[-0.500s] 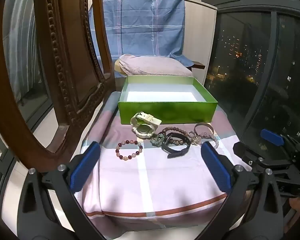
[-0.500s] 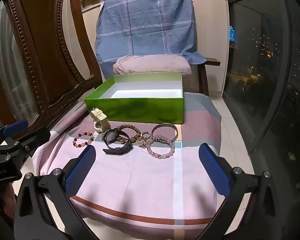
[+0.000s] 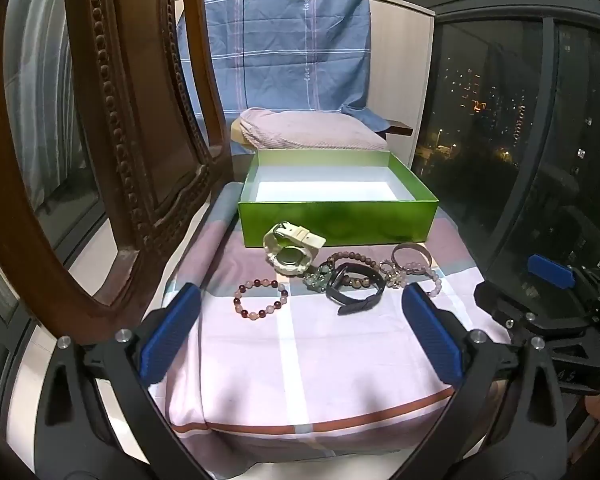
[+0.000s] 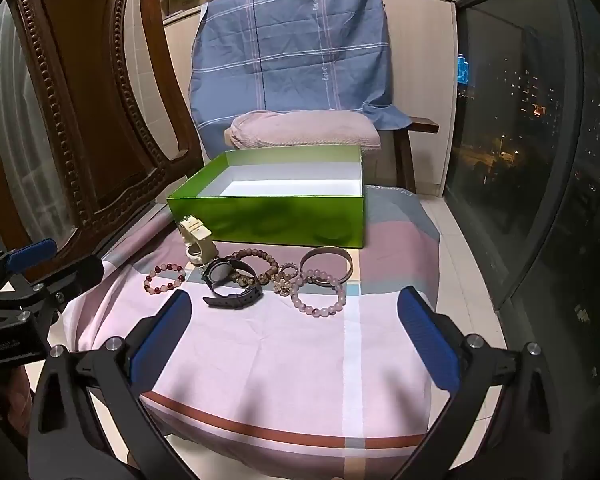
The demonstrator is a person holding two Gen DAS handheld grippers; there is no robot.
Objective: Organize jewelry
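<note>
An open green box [image 3: 336, 220] [image 4: 268, 218] with a white inside stands on a pink checked cloth [image 3: 300, 352] [image 4: 284, 352]. In front of it lie a cream watch [image 3: 290, 246] [image 4: 196, 240], a red and pink bead bracelet [image 3: 260, 298] [image 4: 164, 278], a black watch [image 3: 354, 286] [image 4: 232, 284], a brown bead bracelet [image 3: 352, 258] [image 4: 260, 260], a metal bangle [image 3: 411, 254] [image 4: 327, 262] and a pale pink bead bracelet [image 4: 318, 294]. My left gripper [image 3: 300, 332] is open and empty, short of the jewelry. My right gripper [image 4: 296, 332] is open and empty too.
A carved wooden chair back [image 3: 112, 128] [image 4: 88, 120] stands close on the left. A blue cloth [image 3: 284, 44] hangs behind a folded pink towel [image 3: 312, 134]. Dark window glass [image 3: 520, 120] runs along the right. The cloth surface's front edge [image 3: 308, 428] is near me.
Both views have shifted only slightly; the jewelry and box lie as before. Both grippers stay open.
</note>
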